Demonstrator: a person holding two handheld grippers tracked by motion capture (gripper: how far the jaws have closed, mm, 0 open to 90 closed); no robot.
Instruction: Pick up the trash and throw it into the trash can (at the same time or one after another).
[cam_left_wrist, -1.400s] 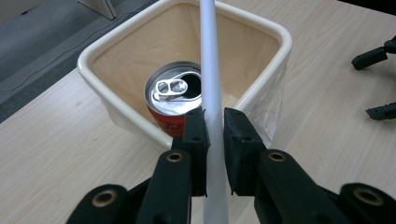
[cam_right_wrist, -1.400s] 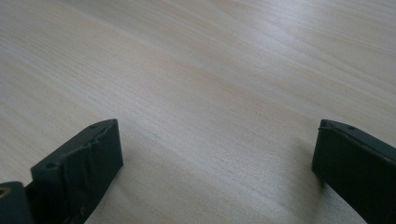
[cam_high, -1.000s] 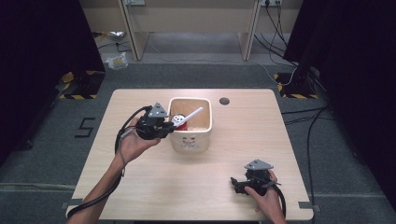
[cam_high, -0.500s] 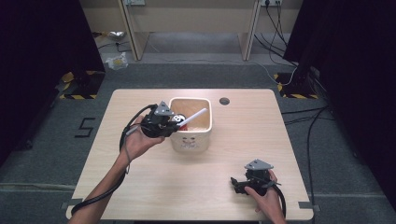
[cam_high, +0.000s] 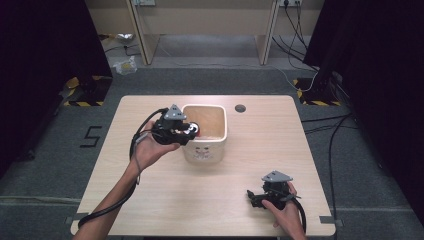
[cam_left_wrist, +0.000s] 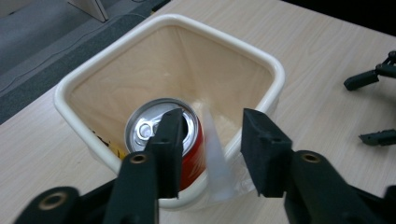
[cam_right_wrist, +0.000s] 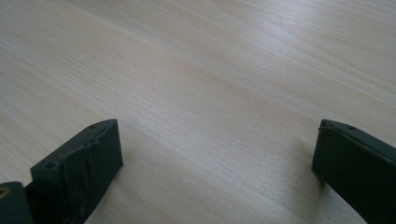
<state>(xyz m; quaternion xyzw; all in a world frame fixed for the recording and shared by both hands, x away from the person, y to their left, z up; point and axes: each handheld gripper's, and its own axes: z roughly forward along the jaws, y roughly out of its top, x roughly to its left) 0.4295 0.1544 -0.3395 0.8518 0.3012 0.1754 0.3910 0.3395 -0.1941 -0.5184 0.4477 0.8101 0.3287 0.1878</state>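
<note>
Wooden bench (cam_high: 150, 200), white bin (cam_left_wrist: 261, 60) in the middle. My left tool (cam_left_wrist: 210, 154) has just opened over it, clear plastic piece (cam_left_wrist: 217, 163) loose between the jaws, dropping beside the can (cam_left_wrist: 161, 128). Right tool (cam_high: 260, 196) rests wide. Next: back left out.

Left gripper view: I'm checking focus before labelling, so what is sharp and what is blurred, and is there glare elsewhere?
Left gripper view: the red can and the bin rim are sharp, while the clear plastic piece is a pale smear. Right gripper view: the near fingers are soft, with a broad sheen on the table. High view: even light, dark surroundings.
</note>
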